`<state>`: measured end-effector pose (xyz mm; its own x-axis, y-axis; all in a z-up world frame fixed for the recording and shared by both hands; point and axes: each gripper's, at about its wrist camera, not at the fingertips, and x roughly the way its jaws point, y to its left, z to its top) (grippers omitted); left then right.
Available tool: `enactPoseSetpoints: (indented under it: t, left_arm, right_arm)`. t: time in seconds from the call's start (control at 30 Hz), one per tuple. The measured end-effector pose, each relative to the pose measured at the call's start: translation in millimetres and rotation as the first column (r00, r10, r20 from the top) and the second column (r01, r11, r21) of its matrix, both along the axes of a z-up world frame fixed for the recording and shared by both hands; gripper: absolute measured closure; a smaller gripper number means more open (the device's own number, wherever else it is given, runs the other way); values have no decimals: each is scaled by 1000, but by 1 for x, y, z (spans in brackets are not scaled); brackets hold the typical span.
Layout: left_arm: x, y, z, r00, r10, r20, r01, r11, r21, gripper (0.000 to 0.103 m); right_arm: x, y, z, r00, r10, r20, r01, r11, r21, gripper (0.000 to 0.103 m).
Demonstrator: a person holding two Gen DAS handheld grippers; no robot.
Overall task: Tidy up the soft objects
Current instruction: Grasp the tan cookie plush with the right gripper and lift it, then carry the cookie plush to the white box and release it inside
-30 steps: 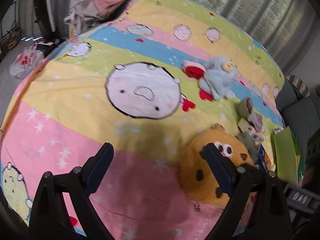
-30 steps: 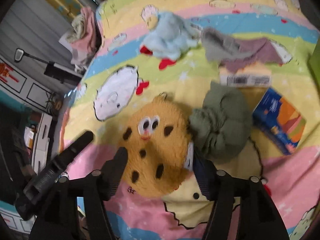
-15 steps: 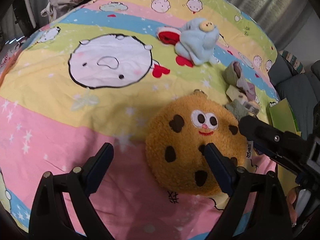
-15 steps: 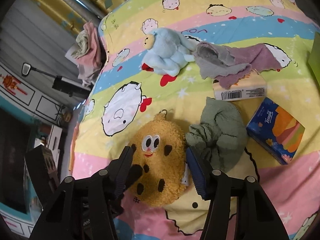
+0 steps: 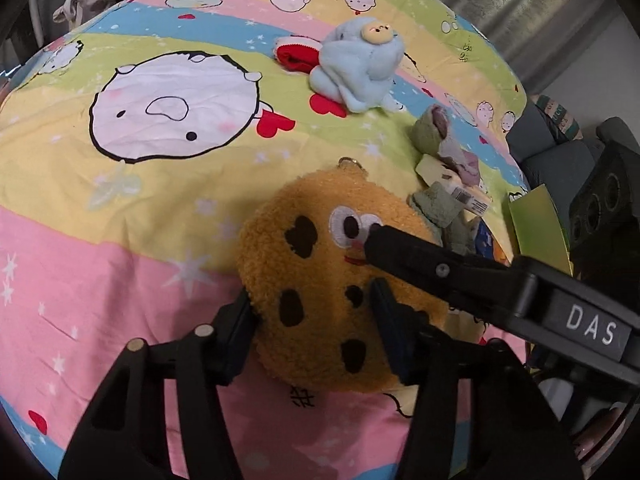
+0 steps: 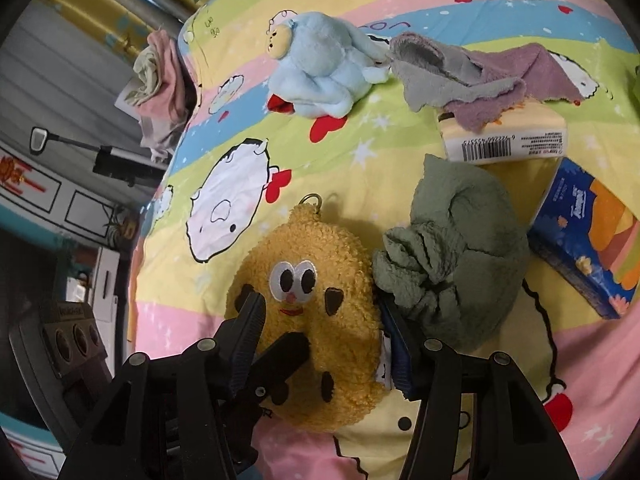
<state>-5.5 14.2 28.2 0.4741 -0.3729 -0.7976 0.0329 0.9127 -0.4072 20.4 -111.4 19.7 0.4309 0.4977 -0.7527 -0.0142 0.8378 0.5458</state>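
Observation:
A brown cookie plush with a stitched face lies on the striped cartoon bedspread. My left gripper straddles its near half. The jaws are closing, and both pads press into the fur. My right gripper is shut on the same cookie plush from the other side, one pad on each flank. One right finger crosses the plush's face in the left wrist view. A left finger shows in the right wrist view.
A light blue plush lies farther up the bed. A green cloth touches the cookie plush's side. Beyond it are a grey-purple towel, a yellow tissue pack and a blue one. Clothes are heaped at the bed's far corner.
My left gripper slid over the cookie plush and its jaws narrowed from wide apart onto the fur. My right gripper dropped closer and narrowed around the plush.

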Motion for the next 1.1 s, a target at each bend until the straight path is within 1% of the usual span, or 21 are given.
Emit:
enactPoseSetpoints:
  t: [0.1,0.17,0.2,0.23,0.33,0.47,0.63,0.77,1.0,1.1]
  left_arm:
    - [-1,-2,1,1000,-9,6,9,1000,-13,63]
    - [-2,-1,2,1000,-13,7,13,999,-46,64]
    - [-3,0,4,1000,-17,14,17,998,-57,64]
    - [-4,-2,7,999,-25,26,26,998,-52,64]
    - [-7,-6,12,998,-37,42,39,999,-37,64]
    - [-12,-6,22,995,-41,85,42,999,-8,64]
    - [-18,-4,35,988,-47,145,46,999,6,64]
    - [-22,-3,41,985,-52,167,51,999,11,64]
    - [-32,-1,53,977,-44,208,40,999,20,64]
    - [-37,-2,60,971,-46,236,42,999,19,64]
  right_arm:
    - [0,1,-3,1000,20,-7,-19,998,51,44]
    - [-1,4,-4,999,31,-10,-30,996,84,44]
    - [-1,5,-4,1000,25,-8,-25,997,80,44]
    - [-2,6,-4,1000,17,-5,-17,997,73,44]
    - [-4,7,-2,1000,19,0,-19,995,103,44]
    - [-8,7,7,999,21,37,-26,991,131,44]
    - [-16,7,18,996,18,85,-30,989,146,44]
    - [-22,9,29,991,-1,133,-17,991,135,44]
    - [-30,11,43,983,-23,183,-1,991,132,44]
    - [-39,7,56,973,-35,228,7,993,122,44]
